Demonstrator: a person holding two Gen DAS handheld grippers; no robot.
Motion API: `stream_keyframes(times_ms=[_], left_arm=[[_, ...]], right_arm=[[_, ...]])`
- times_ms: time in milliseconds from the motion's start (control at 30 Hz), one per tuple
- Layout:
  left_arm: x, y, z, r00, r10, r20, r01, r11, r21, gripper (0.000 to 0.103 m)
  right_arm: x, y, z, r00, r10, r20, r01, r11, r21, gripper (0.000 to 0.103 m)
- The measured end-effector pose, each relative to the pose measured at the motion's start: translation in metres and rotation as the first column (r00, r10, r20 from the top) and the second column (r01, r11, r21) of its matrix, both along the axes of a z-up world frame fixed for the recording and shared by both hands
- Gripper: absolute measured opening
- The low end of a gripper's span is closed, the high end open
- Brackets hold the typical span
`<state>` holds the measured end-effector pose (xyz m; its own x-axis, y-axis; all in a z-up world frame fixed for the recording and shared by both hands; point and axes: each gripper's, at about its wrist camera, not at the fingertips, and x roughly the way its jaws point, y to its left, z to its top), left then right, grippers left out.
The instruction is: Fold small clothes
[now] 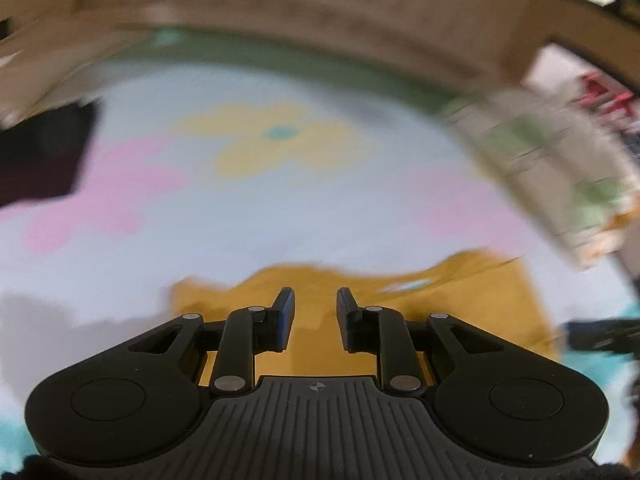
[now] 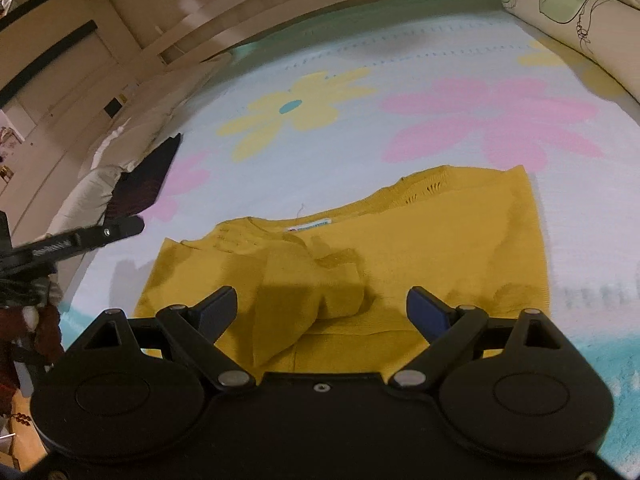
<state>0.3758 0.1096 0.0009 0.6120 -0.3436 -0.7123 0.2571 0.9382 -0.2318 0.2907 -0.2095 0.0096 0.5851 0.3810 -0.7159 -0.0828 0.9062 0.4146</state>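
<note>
A mustard-yellow knitted top (image 2: 440,240) lies flat on the flowered sheet, neck label towards the far side, with a sleeve folded in over its middle. My right gripper (image 2: 322,296) hovers just above that folded sleeve, open wide, with nothing pinched. In the blurred left wrist view, the left gripper (image 1: 315,300) stands over the near left part of the yellow top (image 1: 460,300). Its jaws are a little apart and no cloth shows between them. One of the left gripper's fingers (image 2: 116,229) reaches in from the left edge of the right wrist view, beside the top.
The pale blue sheet (image 2: 360,60) carries yellow and pink flowers. A dark garment (image 2: 148,180) lies at its left edge. A rolled quilt with green leaf print (image 2: 580,8) runs along the right side. Wooden boards stand behind the bed.
</note>
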Motion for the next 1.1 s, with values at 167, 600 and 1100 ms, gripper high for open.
stream_keyframes(times_ms=[167,600,1100], left_arm=[[0.008,0.023,-0.043,0.986,0.056,-0.158,-0.042,0.995,0.086,0.022],[0.014,0.050,-0.054,0.972,0.048,-0.229,-0.050,0.999,0.000,0.022],[0.013,0.053,-0.055,0.971,0.058,-0.233,-0.064,0.998,-0.020,0.023]], right_arm=[[0.004,0.021,-0.005,0.998,0.063,0.027,-0.061,0.996,-0.070,0.093],[0.080,0.095,-0.031,0.994,0.093,-0.061,-0.104,0.968,-0.228,0.100],[0.034,0.014,0.028,0.989,-0.005,0.147,0.017,0.997,-0.080,0.018]])
